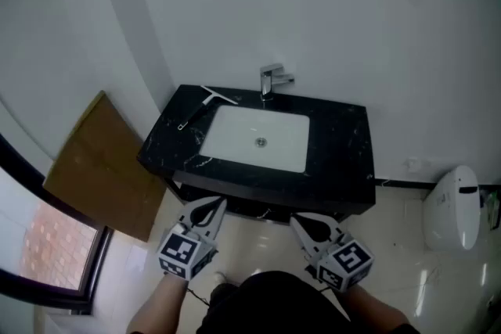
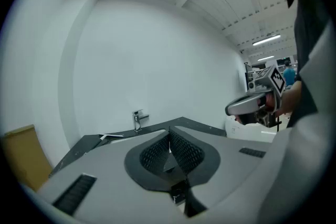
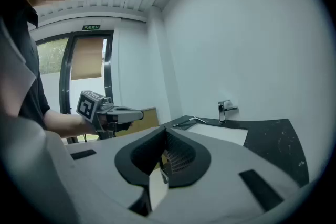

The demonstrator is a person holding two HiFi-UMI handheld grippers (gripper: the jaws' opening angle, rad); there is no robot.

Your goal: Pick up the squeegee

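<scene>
- The squeegee [image 1: 202,107] lies on the far left part of the black surface [image 1: 344,137], left of the sink [image 1: 258,138] and the tap [image 1: 270,80]. Its wide blade is at the far end. Its thin handle points near and left.
- Your left gripper [image 1: 213,206] hangs by the near edge of the surface, well apart from the squeegee. Its fingers [image 2: 184,152] are pressed together and hold nothing.
- Your right gripper [image 1: 301,224] is beside it on the right. Its fingers [image 3: 181,157] are together too, with nothing in them.
- The left gripper is the closer one, so I think it is the best one to use.
- Open its fingers wide before you get close.
- Move it far and a little left over the surface, then come down over the handle.
- Put one finger on each side of the handle, about the middle. The handle is thin and lies flat, so go low, right down to the surface, then squeeze.
- Lift straight up and slowly. The blade end may be heavy and could tip down.
- Hold the right gripper back, out of the way.
</scene>
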